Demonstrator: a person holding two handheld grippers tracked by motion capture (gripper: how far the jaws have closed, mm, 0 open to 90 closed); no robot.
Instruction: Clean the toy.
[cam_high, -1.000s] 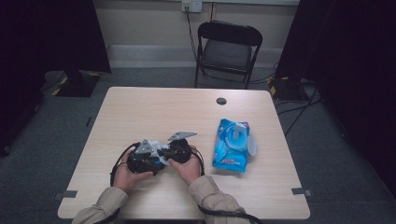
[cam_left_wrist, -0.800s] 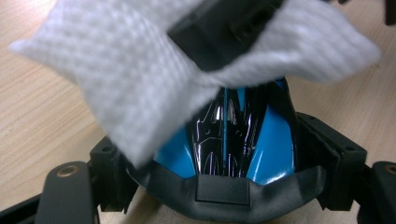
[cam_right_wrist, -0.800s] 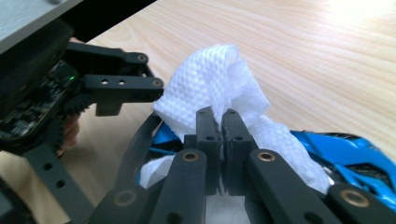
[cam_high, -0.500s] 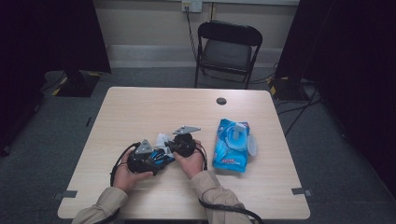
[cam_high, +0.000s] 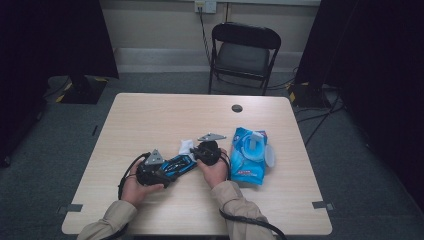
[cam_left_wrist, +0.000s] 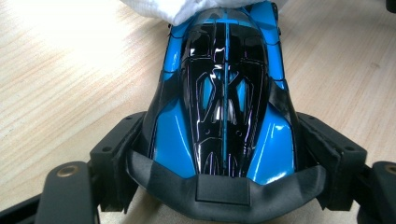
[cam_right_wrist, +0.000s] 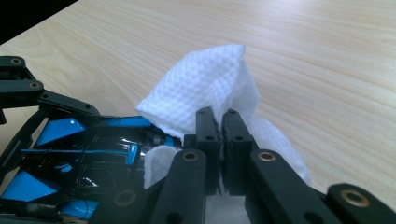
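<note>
**Wiping the toy car body**

Contact between wipe and car is at the far end of the car, ahead of the left claw (cam_high: 167, 171). That claw's jaws stand wide and press on both flanks of the glossy blue and black plastic toy race car (cam_left_wrist: 224, 107), gripping it low at the near end, so the car extends straight out from between the jaws and lies low over the pale wood-grain laminate table (cam_high: 150, 120). The right claw (cam_right_wrist: 218, 122) has its jaws closed together, pinching a crumpled white embossed wet wipe (cam_right_wrist: 205, 88); the wipe bunches up above and around the jaw tips and drapes onto the car's far end, just left of those tips in the right gripper view.

Procedure, as judged from this position:
- Keep the left claw's clamp steady; the car body is smooth and tapered, so it may slide out of the jaws if pushed hard along its length.
- Draw the wipe along the body with light pressure, letting the soft cloth, not the hard jaw tips, meet the paint.
- Work into the black recessed ribs of the roof, where dirt is likely to lodge.

A blue soft plastic wipe packet (cam_high: 248, 156) with its lid flap open lies just beside the right claw, on its outer side.
</note>
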